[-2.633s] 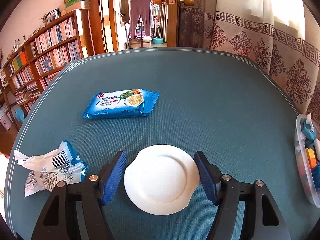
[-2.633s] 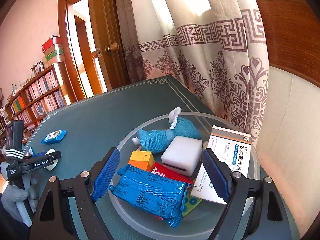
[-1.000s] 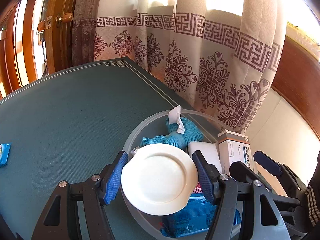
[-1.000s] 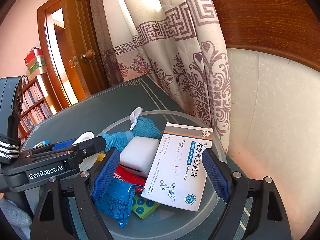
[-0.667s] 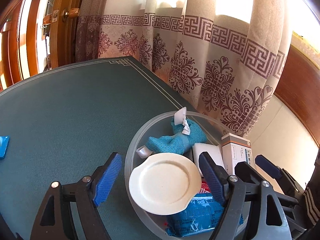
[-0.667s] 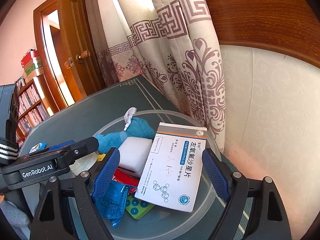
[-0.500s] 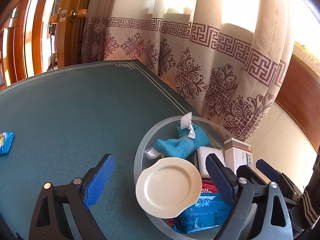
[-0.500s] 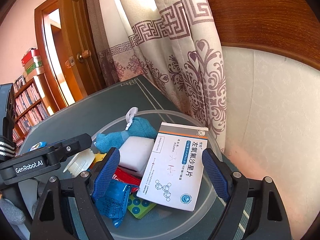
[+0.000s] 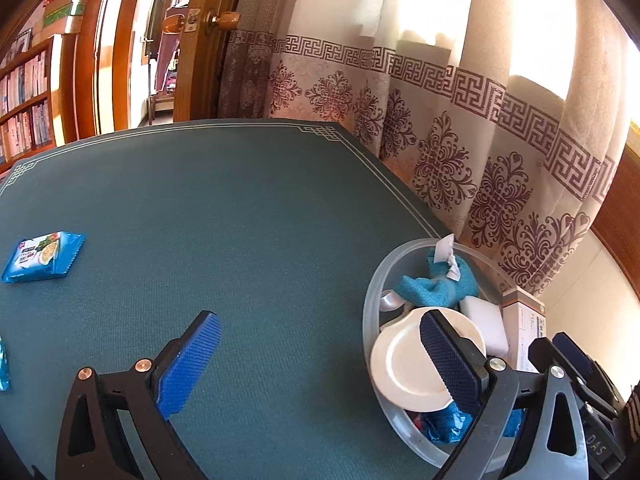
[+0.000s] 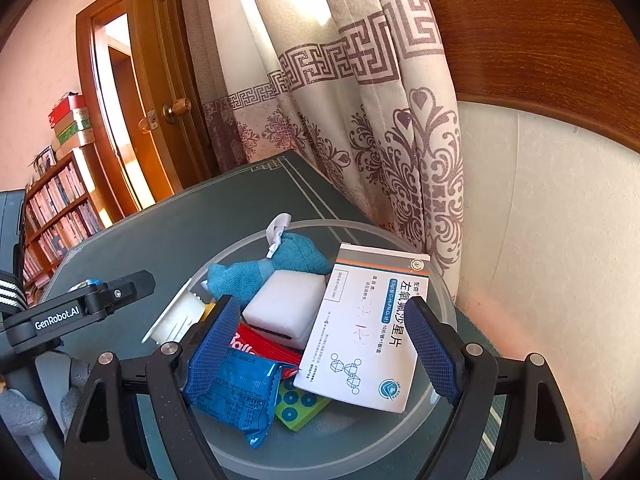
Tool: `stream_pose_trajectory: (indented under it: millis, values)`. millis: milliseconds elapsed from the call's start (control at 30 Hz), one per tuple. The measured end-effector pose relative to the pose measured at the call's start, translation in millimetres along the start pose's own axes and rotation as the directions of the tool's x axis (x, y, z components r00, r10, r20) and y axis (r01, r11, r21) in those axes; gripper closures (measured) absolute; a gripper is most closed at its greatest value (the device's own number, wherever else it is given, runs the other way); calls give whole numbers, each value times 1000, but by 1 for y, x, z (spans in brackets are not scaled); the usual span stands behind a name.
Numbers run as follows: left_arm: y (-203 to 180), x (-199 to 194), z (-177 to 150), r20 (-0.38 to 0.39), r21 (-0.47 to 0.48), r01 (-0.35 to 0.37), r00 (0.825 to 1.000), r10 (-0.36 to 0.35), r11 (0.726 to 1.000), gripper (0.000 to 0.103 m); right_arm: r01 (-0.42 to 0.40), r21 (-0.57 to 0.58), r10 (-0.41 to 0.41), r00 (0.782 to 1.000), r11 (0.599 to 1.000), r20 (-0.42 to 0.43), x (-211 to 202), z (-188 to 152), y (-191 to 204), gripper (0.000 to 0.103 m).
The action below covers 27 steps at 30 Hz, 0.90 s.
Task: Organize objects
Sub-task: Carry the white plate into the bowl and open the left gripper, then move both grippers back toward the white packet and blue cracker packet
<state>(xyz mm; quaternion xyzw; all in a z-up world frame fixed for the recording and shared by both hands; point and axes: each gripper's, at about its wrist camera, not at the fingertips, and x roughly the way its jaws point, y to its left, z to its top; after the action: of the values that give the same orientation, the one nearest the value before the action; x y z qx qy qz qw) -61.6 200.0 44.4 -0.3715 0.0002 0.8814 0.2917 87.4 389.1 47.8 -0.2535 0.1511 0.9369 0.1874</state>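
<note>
Blue snack packet (image 9: 42,257) flat at far left of teal table (image 9: 240,220), long axis left-right, well apart from everything. Left gripper (image 9: 320,356) jaws opening — nothing between, broad bare cloth ahead. White plate (image 9: 412,364) tilted in clear bowl (image 9: 370,300) at table's right edge, against curtain (image 9: 460,152). Right gripper (image 10: 320,344) spread over bowl, gripping nothing; only its view shows medicine box (image 10: 368,332) face — long axis running away
</note>
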Motion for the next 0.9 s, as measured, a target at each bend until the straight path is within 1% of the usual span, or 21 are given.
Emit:
stream_pose_trajectory:
  millis: [167,433,567,733,900]
  values:
    - [10,-4,-4,12,17,-95,995,94,995,0,-19,-21,19,1000,1000,-1,-2,0,9,18]
    - [37,-20,-10,12,-15,-166,986,167,986,0,-76,-83,76,997,994,4,-9,3,38,18]
    - [57,-31,-13,11,-50,-204,979,204,978,0,-118,-125,119,993,985,-2,-11,5,58,18]
    - [85,-43,-20,-7,-95,-258,966,259,961,0,-174,-174,171,985,969,-30,-10,3,86,18]
    - [116,-58,-30,-25,-153,-292,956,292,944,0,-231,-206,219,972,951,-82,-3,-4,113,18]
